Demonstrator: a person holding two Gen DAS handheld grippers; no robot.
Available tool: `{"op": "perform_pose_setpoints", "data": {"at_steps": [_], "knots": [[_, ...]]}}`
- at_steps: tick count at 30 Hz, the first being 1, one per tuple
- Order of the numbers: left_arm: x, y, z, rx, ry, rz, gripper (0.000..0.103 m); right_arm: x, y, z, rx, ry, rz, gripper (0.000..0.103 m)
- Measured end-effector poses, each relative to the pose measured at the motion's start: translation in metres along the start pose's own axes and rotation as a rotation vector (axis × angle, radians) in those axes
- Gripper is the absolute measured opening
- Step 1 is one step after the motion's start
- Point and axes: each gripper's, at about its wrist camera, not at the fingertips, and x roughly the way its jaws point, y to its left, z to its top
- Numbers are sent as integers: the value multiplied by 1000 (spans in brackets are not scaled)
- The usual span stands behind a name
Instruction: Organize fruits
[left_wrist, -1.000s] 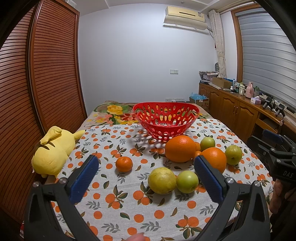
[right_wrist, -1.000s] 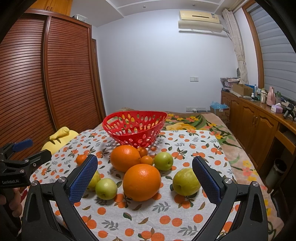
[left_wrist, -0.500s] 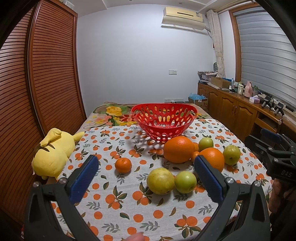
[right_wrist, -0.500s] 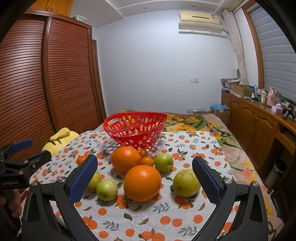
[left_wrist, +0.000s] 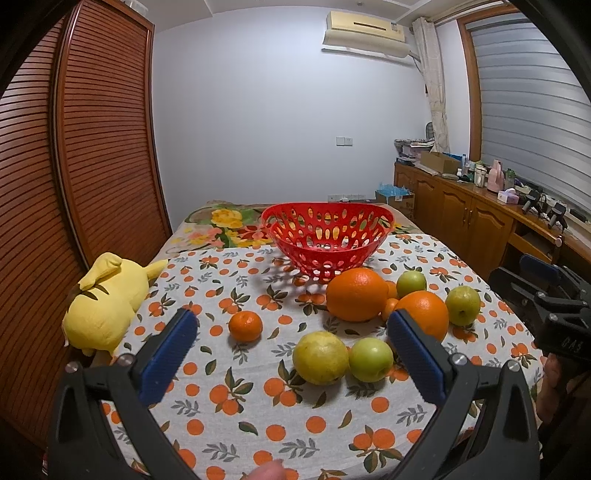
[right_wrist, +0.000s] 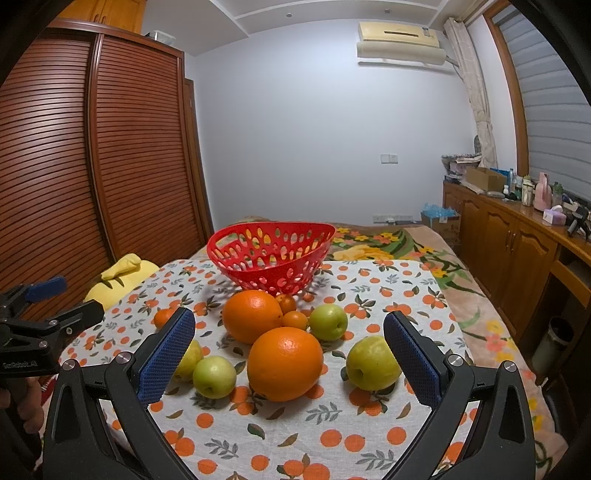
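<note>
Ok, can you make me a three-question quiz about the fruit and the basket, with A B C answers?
1. Where is the red basket?
A. Behind the fruit, farther from the grippers
B. On the floor
C. On top of the yellow plush toy

2. How many big oranges lie on the tablecloth?
A. None
B. Two
C. Five

3. How are the jaws of the right gripper?
A. Shut on a pear
B. Shut on nothing
C. Open and holding nothing

Answers:
1 A, the basket stands on the cloth beyond the fruit.
2 B, one big orange is near and another sits behind it.
3 C, the blue pads are wide apart with no fruit gripped.
</note>
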Motion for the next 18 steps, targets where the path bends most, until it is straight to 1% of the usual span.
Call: {"op": "perform_pose_setpoints", "data": {"at_steps": [5, 9, 18], "knots": [[14, 6, -7, 1, 44, -20, 103, 5, -3, -5, 6, 20, 9, 103], [29, 11, -15, -6, 79, -62, 103, 10, -9, -10, 14, 34, 13, 103], [60, 13, -29, -4, 147, -112, 103, 28, -27, -22, 20, 68, -3, 103]]}}
